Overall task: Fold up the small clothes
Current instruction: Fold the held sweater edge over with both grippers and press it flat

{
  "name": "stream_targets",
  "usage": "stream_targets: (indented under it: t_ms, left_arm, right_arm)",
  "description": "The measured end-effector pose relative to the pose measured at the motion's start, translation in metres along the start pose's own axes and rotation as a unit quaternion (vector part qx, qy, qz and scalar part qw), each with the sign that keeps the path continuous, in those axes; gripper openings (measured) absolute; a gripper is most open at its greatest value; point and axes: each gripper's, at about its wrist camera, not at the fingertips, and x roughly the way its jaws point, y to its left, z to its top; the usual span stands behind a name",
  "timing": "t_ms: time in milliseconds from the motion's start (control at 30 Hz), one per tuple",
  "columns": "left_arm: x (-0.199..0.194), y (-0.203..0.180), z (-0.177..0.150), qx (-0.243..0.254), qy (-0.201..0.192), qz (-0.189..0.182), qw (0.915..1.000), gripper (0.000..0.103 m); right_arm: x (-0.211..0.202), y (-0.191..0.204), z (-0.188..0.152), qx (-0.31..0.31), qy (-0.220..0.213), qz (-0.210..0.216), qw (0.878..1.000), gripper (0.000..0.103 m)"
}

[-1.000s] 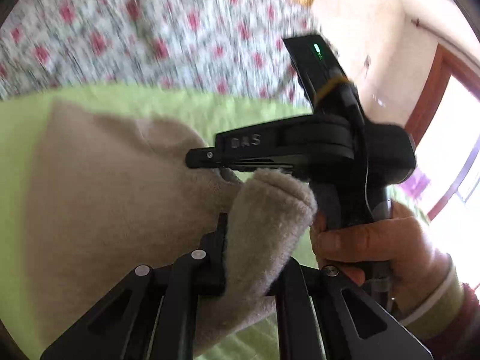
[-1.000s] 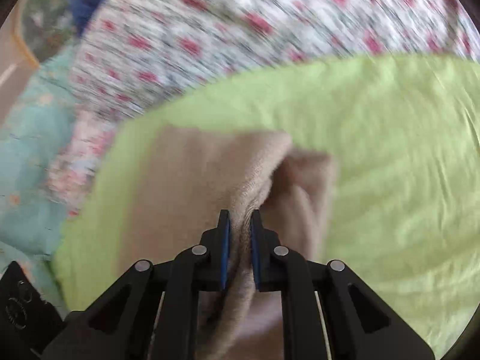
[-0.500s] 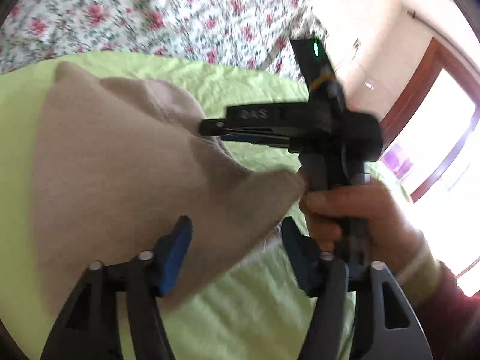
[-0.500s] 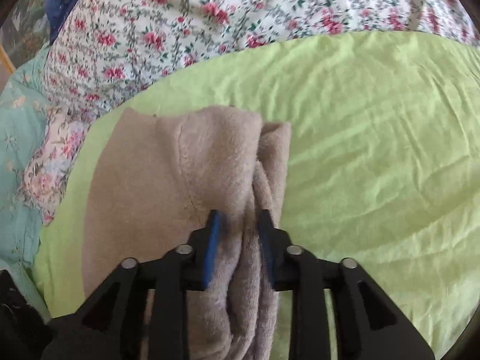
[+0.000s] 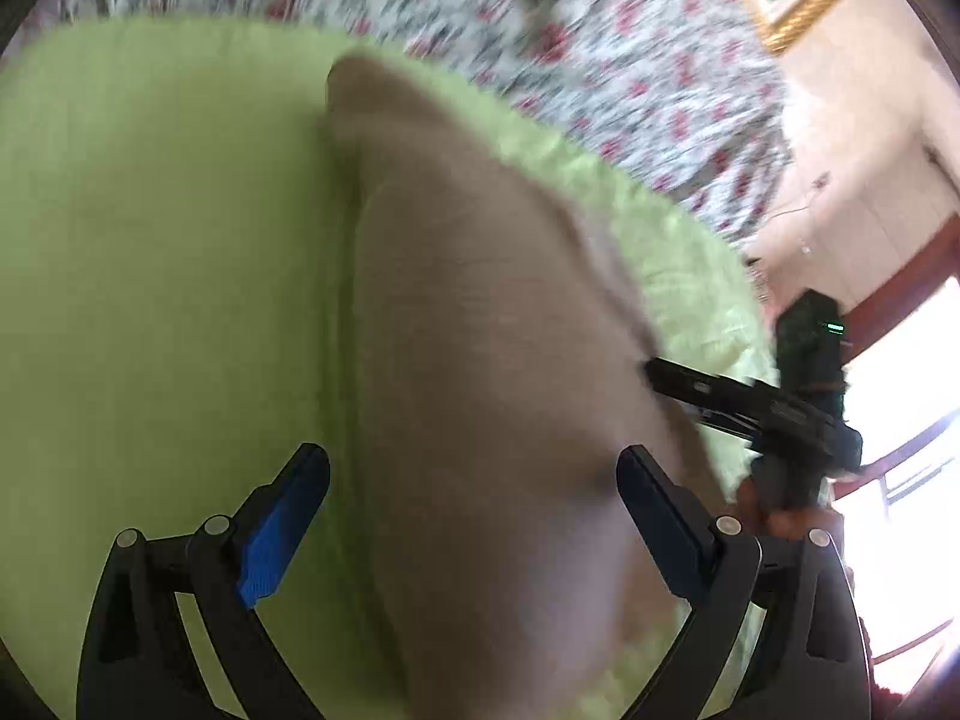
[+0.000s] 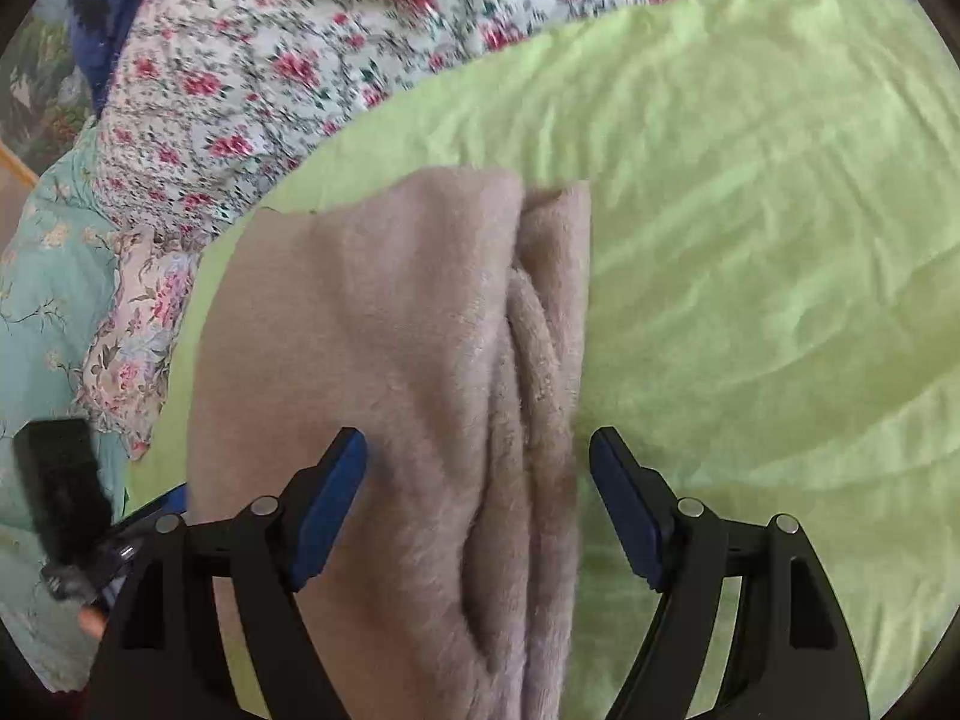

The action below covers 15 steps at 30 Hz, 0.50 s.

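Note:
A small beige fleece garment lies folded on a lime-green sheet, its doubled edges bunched along the right side. My right gripper hovers over that bunched edge, jaws opening, pads clear of the fleece. In the left wrist view the same garment stretches away from me, blurred. My left gripper stands wide over its near end, jaws opening and touching nothing. The right gripper and the hand holding it show at the garment's right edge.
A floral quilt borders the green sheet at the back, with a teal patterned cover to the left. The left gripper's body shows at the lower left of the right wrist view. A bright doorway lies beyond the bed.
Both grippers went from shut on folds of the beige garment to open, and the fabric dropped flat on the sheet. The left gripper swung sideways; the right one sank slightly.

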Motion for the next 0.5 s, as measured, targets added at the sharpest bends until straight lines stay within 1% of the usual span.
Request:
stream_targets:
  t_ms: [33, 67, 100, 133, 167, 200, 267, 300, 367, 500]
  left_arm:
    - [0.013, 0.005, 0.004, -0.008, 0.013, -0.007, 0.9999, 0.097]
    - [0.021, 0.010, 0.005, -0.015, 0.016, -0.015, 0.9996, 0.096]
    - [0.021, 0.011, 0.004, -0.013, 0.007, -0.022, 0.9996, 0.095]
    - [0.021, 0.010, 0.005, -0.002, -0.002, -0.025, 0.9997, 0.084]
    - [0.022, 0.008, 0.005, 0.004, -0.001, -0.035, 0.9994, 0.061]
    - [0.020, 0.008, 0.004, 0.003, 0.003, -0.053, 0.9986, 0.058]
    - [0.008, 0.003, 0.002, 0.008, -0.006, -0.051, 0.9986, 0.048]
    - [-0.002, -0.001, -0.001, 0.018, -0.012, -0.048, 0.9986, 0.046]
    - [-0.019, -0.002, -0.006, 0.024, -0.020, -0.048, 0.9984, 0.045]
    - [-0.078, 0.005, -0.026, 0.028, -0.045, -0.046, 0.9975, 0.045]
  right_arm:
    - [0.006, -0.002, 0.000, 0.002, 0.008, 0.008, 1.000, 0.077]
    - [0.010, -0.003, 0.000, 0.002, 0.010, 0.015, 1.000, 0.077]
    - [0.012, -0.003, 0.000, -0.002, 0.008, 0.020, 1.000, 0.067]
    - [0.014, -0.002, 0.000, -0.004, 0.013, 0.033, 0.999, 0.053]
    - [0.016, -0.002, -0.001, 0.003, 0.020, 0.050, 0.999, 0.045]
    - [0.018, -0.003, -0.002, 0.012, 0.019, 0.057, 0.998, 0.038]
    - [0.014, 0.003, -0.004, 0.009, 0.011, 0.056, 0.998, 0.033]
    - [0.010, 0.007, -0.005, 0.010, 0.006, 0.059, 0.998, 0.032]
    - [-0.003, 0.021, -0.009, 0.006, -0.008, 0.074, 0.997, 0.031]
    - [-0.015, 0.061, -0.027, -0.019, -0.009, 0.115, 0.993, 0.031]
